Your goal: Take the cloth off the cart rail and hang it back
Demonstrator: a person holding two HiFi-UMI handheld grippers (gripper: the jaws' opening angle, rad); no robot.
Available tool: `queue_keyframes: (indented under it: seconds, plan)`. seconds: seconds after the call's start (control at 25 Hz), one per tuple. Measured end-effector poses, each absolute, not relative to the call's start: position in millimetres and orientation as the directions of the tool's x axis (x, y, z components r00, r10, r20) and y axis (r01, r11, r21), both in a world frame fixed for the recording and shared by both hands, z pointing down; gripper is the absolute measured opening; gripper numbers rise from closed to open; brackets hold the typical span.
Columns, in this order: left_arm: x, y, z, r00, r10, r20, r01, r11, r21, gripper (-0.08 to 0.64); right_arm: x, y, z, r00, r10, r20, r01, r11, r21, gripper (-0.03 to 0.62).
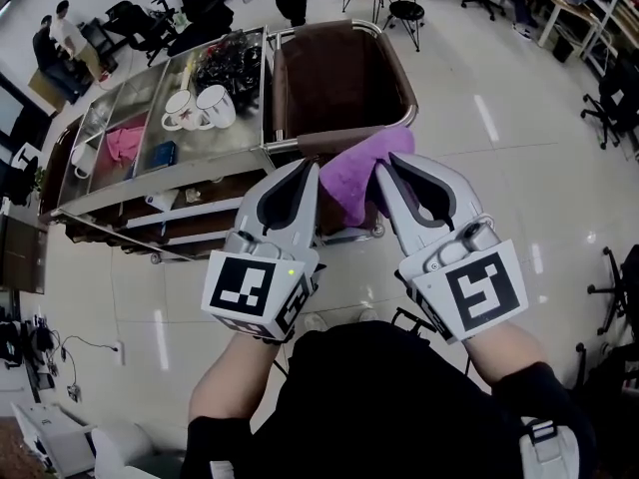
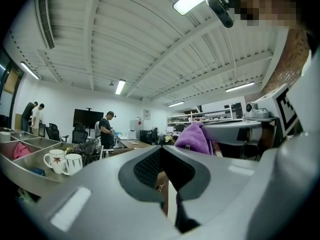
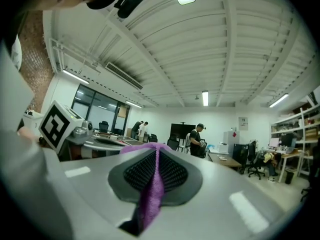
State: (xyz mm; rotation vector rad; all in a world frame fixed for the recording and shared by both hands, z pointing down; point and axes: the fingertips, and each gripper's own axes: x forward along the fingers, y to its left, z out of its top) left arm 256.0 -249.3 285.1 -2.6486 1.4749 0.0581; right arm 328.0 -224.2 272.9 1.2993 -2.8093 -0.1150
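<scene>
A purple cloth (image 1: 360,175) is bunched above the near end of the cart's chrome rail (image 1: 403,76), which runs round a brown bin. My right gripper (image 1: 383,164) is shut on the cloth, and a purple strip (image 3: 151,196) runs down between its pads in the right gripper view. My left gripper (image 1: 313,166) sits just left of the cloth with its jaws together and nothing between them (image 2: 160,150). From the left gripper view the cloth (image 2: 194,138) shows as a mound to the right, under the other gripper.
The steel cart top (image 1: 232,148) carries two white mugs (image 1: 200,108), a pink rag in a pan (image 1: 124,143) and a pile of dark items (image 1: 228,63). Office chairs, a stool (image 1: 405,13) and people stand further off on the glossy floor.
</scene>
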Motion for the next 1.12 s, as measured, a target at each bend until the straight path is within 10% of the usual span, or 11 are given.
queue_keyframes:
  seconds: [1.12]
  plan:
    - [205,-207,295,0.615,-0.784,-0.084,-0.788,-0.610,-0.084,0.000,272,-184,294,-0.543,-0.839,0.022,-0.837,0.544,0.057,0.018]
